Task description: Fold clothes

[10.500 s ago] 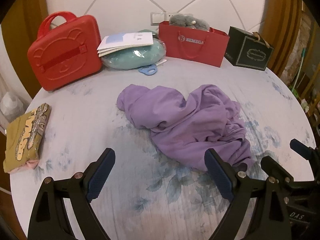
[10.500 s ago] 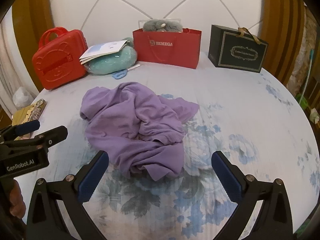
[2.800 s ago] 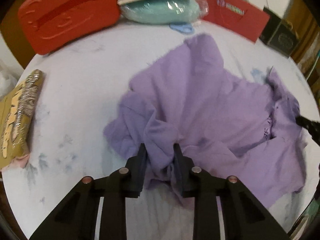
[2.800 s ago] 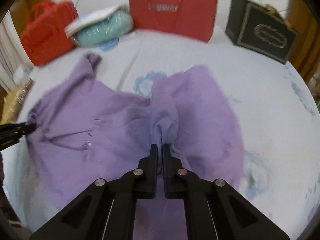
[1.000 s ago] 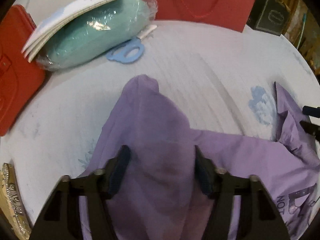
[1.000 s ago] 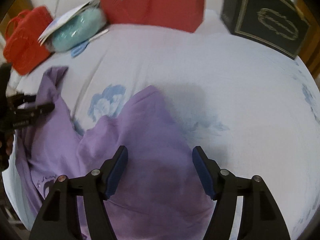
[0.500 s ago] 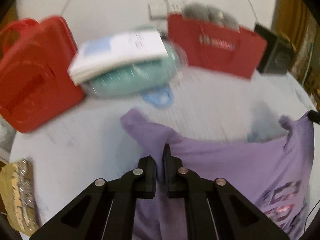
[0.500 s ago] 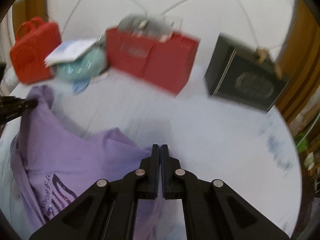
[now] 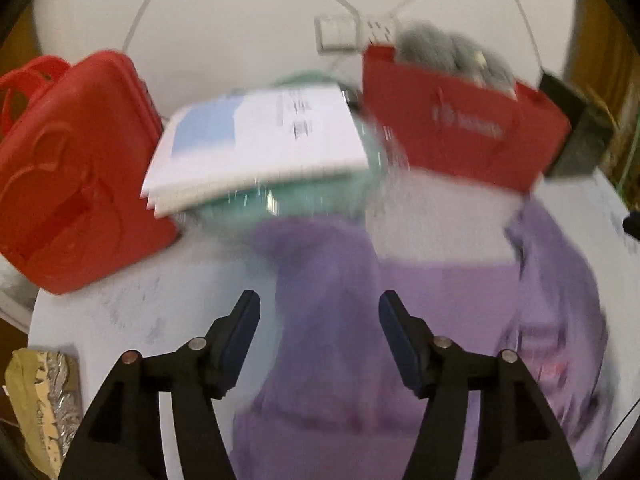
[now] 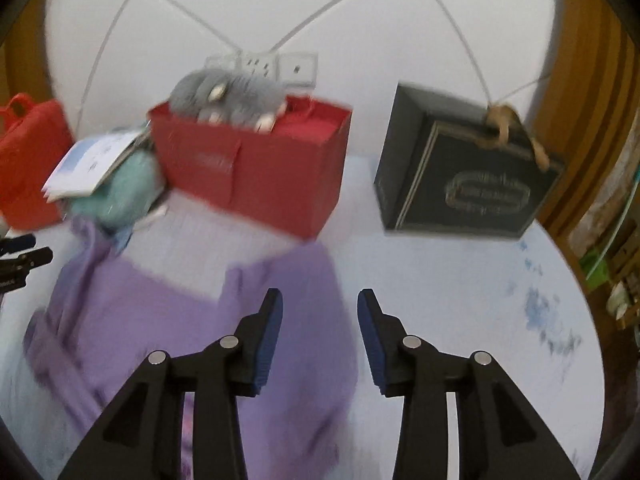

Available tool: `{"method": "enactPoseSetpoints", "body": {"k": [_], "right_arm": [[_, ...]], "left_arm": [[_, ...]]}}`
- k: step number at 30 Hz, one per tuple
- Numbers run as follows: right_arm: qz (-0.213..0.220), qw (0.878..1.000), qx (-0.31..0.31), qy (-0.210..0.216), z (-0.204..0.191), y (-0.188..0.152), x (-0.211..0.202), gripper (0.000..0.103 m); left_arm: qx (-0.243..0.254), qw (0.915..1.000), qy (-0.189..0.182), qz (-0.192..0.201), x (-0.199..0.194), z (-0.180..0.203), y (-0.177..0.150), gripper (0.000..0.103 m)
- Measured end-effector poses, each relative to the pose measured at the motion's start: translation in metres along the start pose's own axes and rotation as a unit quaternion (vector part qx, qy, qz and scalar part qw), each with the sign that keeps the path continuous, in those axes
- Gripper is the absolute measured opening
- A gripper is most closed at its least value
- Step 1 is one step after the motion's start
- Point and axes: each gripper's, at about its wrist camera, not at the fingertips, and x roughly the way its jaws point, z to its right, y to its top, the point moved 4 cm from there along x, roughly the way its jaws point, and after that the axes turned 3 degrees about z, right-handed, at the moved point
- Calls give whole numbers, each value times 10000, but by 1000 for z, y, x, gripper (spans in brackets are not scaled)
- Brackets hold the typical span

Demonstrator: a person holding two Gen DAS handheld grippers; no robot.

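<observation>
A purple T-shirt (image 9: 332,280) lies spread on the floral white bed, its top edge toward the bags; it also shows in the right wrist view (image 10: 168,320). My left gripper (image 9: 319,318) is open, its jaws apart over the shirt's left shoulder, holding nothing. My right gripper (image 10: 320,320) is open over the shirt's right shoulder, holding nothing. The left gripper's tip (image 10: 24,258) shows at the left edge of the right wrist view. Both views are motion-blurred.
Along the headboard stand a red case (image 9: 68,168), a teal pillow (image 9: 304,196) with papers (image 9: 256,136) on it, a red bag (image 10: 256,168) with a grey plush, and a black gift bag (image 10: 464,172). A folded yellow garment (image 9: 40,396) lies at the bed's left edge.
Both grippers were shut on the shirt's shoulders half a second ago; now both have opened and let go. The shirt has dropped onto the bed, closer to the bags.
</observation>
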Motion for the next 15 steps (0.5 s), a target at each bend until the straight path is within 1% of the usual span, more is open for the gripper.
{"method": "enactPoseSetpoints", "body": {"k": [1, 2, 3, 4, 7, 9, 12, 15], "right_arm": [[-90, 9999, 8, 75, -1, -12, -6, 40], [-210, 9996, 39, 179, -3, -27, -12, 44], [-332, 9990, 72, 285, -4, -43, -19, 50], [-444, 9983, 109, 368, -5, -59, -26, 52], [-776, 9952, 205, 562, -6, -108, -46, 53], [-944, 9931, 296, 629, -5, -133, -56, 57], [-1133, 9886, 604, 786, 1, -162, -67, 63], [-1244, 9851, 827, 849, 8, -174, -69, 64]], "left_arm": [[34, 9999, -34, -92, -3, -3, -13, 63], [16, 9998, -87, -188, -6, -8, -27, 63], [-20, 9993, -168, -320, -9, -12, -45, 63], [-43, 9988, -237, -435, -12, -16, -60, 63], [-45, 9968, -392, -693, -15, -18, -93, 64], [-28, 9953, -479, -846, -16, -18, -113, 65], [74, 9952, -470, -854, -9, -12, -121, 65], [35, 9953, -497, -828, 1, -9, -118, 65]]}}
